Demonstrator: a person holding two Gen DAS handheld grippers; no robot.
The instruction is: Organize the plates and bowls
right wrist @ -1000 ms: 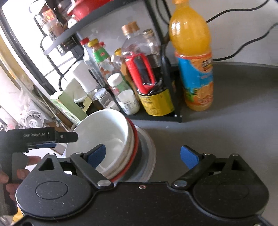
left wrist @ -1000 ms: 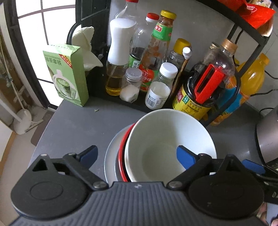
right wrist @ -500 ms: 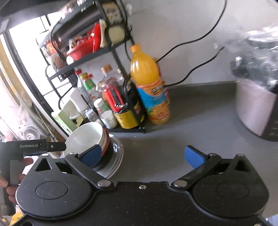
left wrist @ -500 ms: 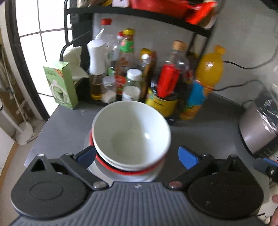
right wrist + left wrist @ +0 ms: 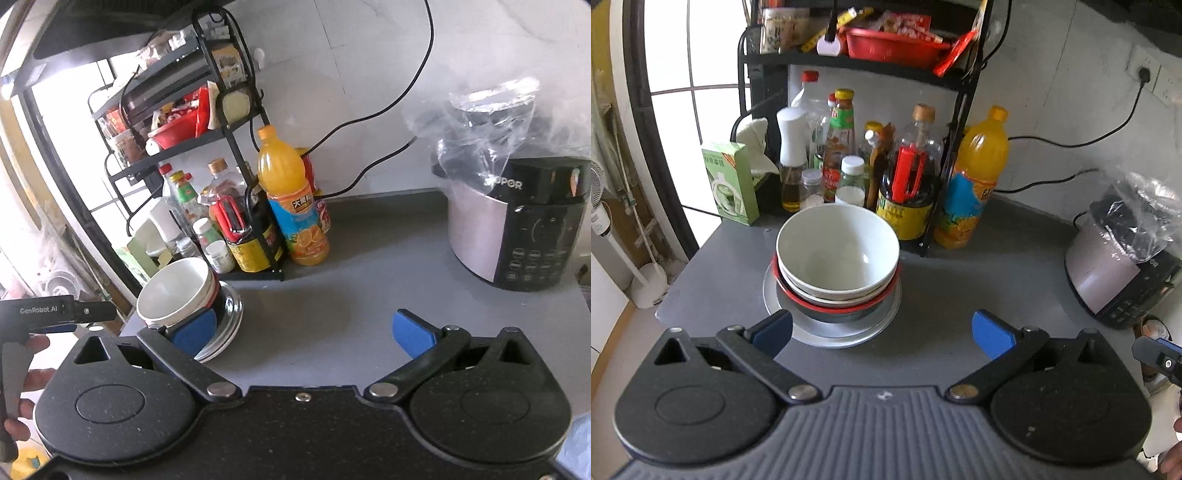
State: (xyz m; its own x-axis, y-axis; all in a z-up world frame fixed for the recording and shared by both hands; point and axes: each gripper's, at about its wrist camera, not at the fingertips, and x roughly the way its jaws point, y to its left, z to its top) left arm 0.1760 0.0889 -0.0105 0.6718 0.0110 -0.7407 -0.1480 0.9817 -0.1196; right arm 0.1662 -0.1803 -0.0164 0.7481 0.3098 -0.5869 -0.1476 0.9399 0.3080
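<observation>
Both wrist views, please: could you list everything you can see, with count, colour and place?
bowls: at least two, white, stacked on the counter
red-rimmed dish: one, under the bowls
plate: one, silver, bottom of stack
counter: one, grey
rack: one, black, behind the stack
juice bottle: one, orange, beside the rack
box: one, green, left of the rack
cooker: one, silver-black, bagged, far right
left claw: open, empty
right claw: open, empty

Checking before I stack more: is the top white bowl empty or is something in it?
Empty. The left wrist view looks straight into the top bowl and shows only its bare white inside, sitting upright on the stack.
</observation>
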